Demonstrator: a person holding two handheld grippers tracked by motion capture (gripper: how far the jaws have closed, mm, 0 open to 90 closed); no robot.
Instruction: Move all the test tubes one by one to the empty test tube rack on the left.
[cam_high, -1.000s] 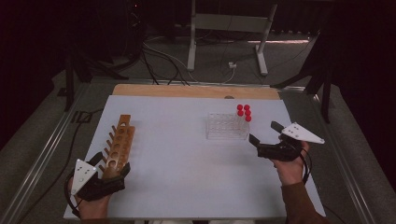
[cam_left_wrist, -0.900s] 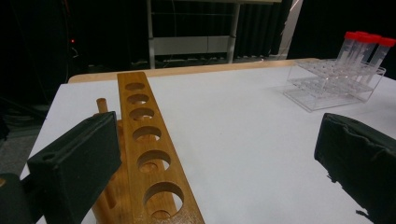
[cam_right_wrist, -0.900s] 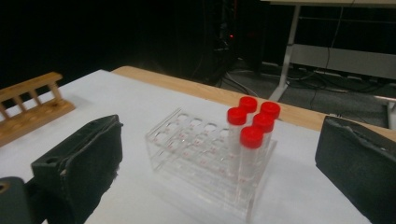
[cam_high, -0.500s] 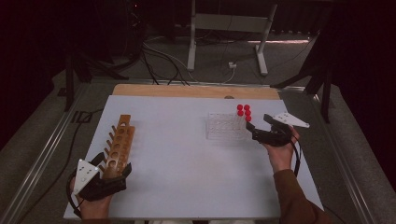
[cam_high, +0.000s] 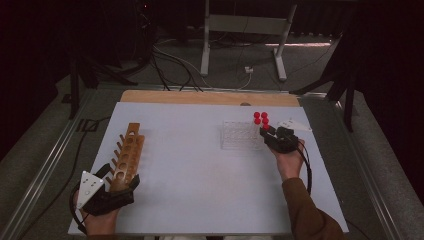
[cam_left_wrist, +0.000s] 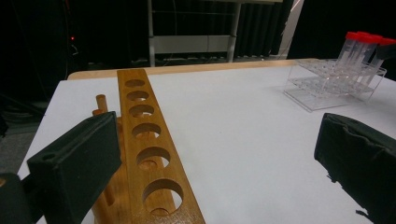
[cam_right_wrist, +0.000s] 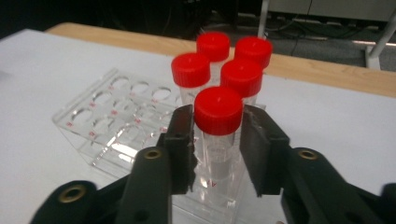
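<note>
Several red-capped clear tubes stand at the right end of a clear plastic rack. My right gripper has come in from the right. Its jaws have just been closing and now press both sides of the nearest tube, just under the cap. That tube still stands upright in the rack. A wooden rack with a row of empty holes lies at the left. My left gripper stands open at the rack's near end, its left jaw beside the wood.
The white table top has a bare wooden strip along its far edge. Beyond it stand a metal frame and loose cables on the floor. The middle between the two racks is free.
My right gripper has moved left and down to the tubes, and its jaws have closed from wide open onto the nearest tube. The left gripper has kept still.
</note>
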